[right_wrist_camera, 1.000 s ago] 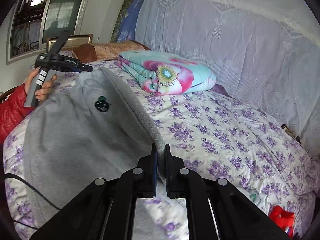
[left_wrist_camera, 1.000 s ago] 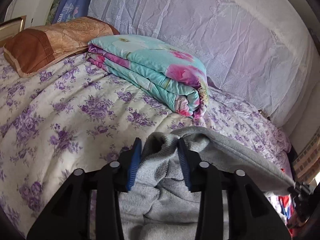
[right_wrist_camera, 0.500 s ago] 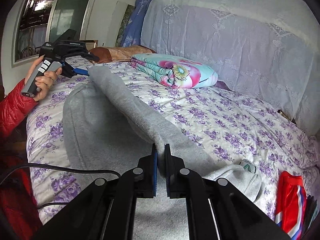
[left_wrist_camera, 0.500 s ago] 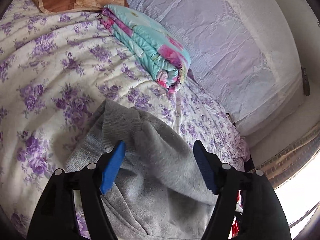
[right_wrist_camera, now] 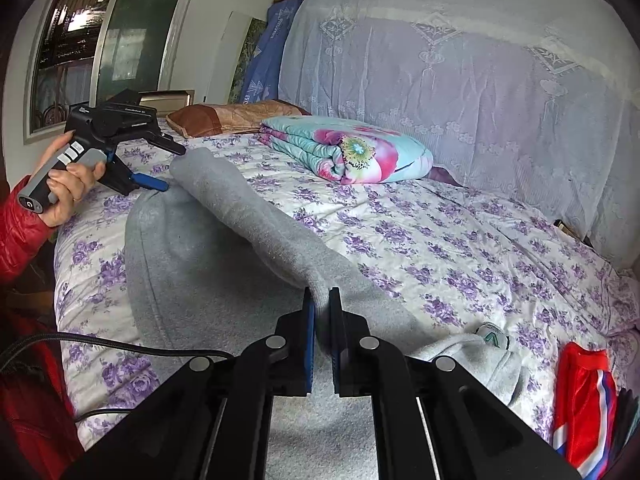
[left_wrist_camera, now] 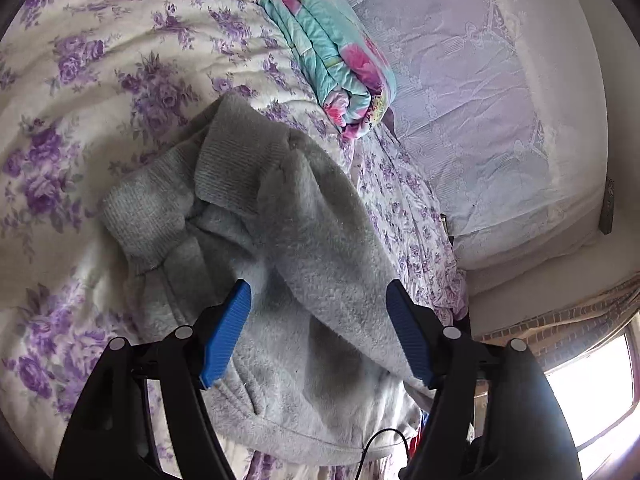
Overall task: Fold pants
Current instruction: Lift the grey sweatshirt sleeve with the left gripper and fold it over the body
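Grey fleece pants [left_wrist_camera: 304, 248] on the floral bed [left_wrist_camera: 100, 80], one leg doubled back over the rest; ribbed cuffs [left_wrist_camera: 224, 172] bunched toward 11 o'clock in the left wrist view, near a folded turquoise quilt [left_wrist_camera: 332, 40] at 1 o'clock. Left gripper [left_wrist_camera: 318, 332] spread wide after just opening, blue pads either side of the fleece, neither pressing, nothing held. Right gripper [right_wrist_camera: 320, 312] pinched tight on a ridge of the folded leg, lifting it off the layer beneath.

Risks, as judged: with only one end held, possible slide of the upper leg off its mate, leaving cuffs misaligned; possible dragging of the whole garment on a pull by the right gripper; loose cable [right_wrist_camera: 100, 344] near the cloth, liable to snag.

Left wrist view only: cuff detail, uneven stacking of the two cuffs, gap between pads and cloth. Right wrist view only: full run of the fold from cuffs at 10 o'clock to waist, hand [right_wrist_camera: 68, 188] in a red sleeve on the left gripper's handle, brown pillow [right_wrist_camera: 236, 116], red garment [right_wrist_camera: 580, 392] at 4 o'clock.
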### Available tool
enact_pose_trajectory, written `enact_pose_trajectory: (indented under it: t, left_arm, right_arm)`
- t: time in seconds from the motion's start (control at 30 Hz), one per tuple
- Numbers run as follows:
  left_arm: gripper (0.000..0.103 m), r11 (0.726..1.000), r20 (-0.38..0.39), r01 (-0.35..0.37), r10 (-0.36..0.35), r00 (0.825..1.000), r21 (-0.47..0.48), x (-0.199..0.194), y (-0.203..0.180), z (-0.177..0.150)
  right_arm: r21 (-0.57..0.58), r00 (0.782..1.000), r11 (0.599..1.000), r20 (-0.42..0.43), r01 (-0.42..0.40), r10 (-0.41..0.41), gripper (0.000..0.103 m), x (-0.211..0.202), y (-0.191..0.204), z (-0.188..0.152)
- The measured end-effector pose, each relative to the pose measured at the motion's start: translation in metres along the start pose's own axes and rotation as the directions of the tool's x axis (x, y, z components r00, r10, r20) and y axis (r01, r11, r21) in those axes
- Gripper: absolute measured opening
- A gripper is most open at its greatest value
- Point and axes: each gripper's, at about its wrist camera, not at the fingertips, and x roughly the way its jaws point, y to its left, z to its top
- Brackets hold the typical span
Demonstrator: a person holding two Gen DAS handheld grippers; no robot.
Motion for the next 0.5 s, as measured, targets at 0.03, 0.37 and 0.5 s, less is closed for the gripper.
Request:
enact_pose_trajectory:
  t: [0.03, 0.37, 0.5]
  left_arm:
    - [0.067, 1.0, 0.012, 0.002, -0.002, 1.0, 0.002, 0.004, -0.002, 0.002]
    - [0.018, 0.971, 0.071, -0.114, 0.102, 0.992, 0.212, -0.028, -0.047, 0.001]
    - [0.018, 0.942, 0.002, -0.206, 0.213, 0.977, 0.264, -0.027, -0.026, -0.008]
  right_arm:
    - [0.001, 1.0, 1.0, -0.003, 0.0, 0.0, 0.007, -0.001, 0.0, -0.001]
    - [-0.058, 0.998, 0.997, -0.052, -0.049, 0.046, 0.007, -0.023, 0.022, -0.006]
    - [-0.066, 0.979, 0.988, -0.16, -0.138, 0.126, 0.007, -0.017, 0.05, -0.034]
